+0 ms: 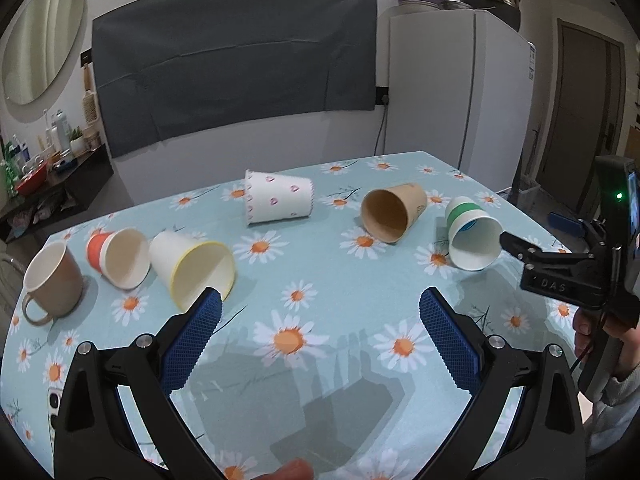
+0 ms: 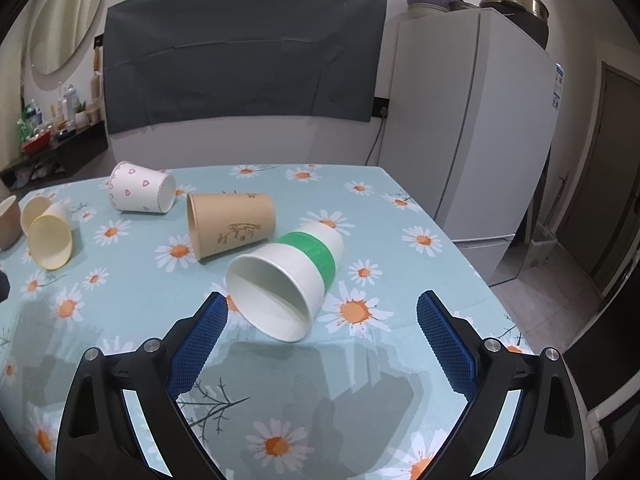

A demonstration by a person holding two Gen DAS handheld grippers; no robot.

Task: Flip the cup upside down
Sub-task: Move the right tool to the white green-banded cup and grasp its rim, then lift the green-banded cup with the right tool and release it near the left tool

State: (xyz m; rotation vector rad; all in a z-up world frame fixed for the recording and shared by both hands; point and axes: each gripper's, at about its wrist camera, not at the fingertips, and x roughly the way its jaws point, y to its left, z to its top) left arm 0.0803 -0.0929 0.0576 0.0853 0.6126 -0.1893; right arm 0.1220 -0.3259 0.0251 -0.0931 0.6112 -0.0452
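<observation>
Several paper cups lie on their sides on the daisy tablecloth (image 1: 320,272). A white cup with a green band (image 2: 288,280) lies just ahead of my open right gripper (image 2: 320,312), mouth toward me; it also shows in the left wrist view (image 1: 472,236). A brown cup (image 2: 232,224) (image 1: 394,212) lies behind it. A white cup with pink hearts (image 1: 280,202) (image 2: 142,192) lies farther back. A yellow-rimmed cup (image 1: 196,268) lies by the left fingertip of my open left gripper (image 1: 320,308), with an orange-banded cup (image 1: 118,252) beside it. Both grippers are empty.
A tan mug (image 1: 52,280) stands upright at the table's left edge. A white fridge (image 2: 472,136) stands beyond the table's far right corner. A shelf with bottles (image 1: 44,164) is at the far left. The right gripper body (image 1: 576,272) shows at the right of the left wrist view.
</observation>
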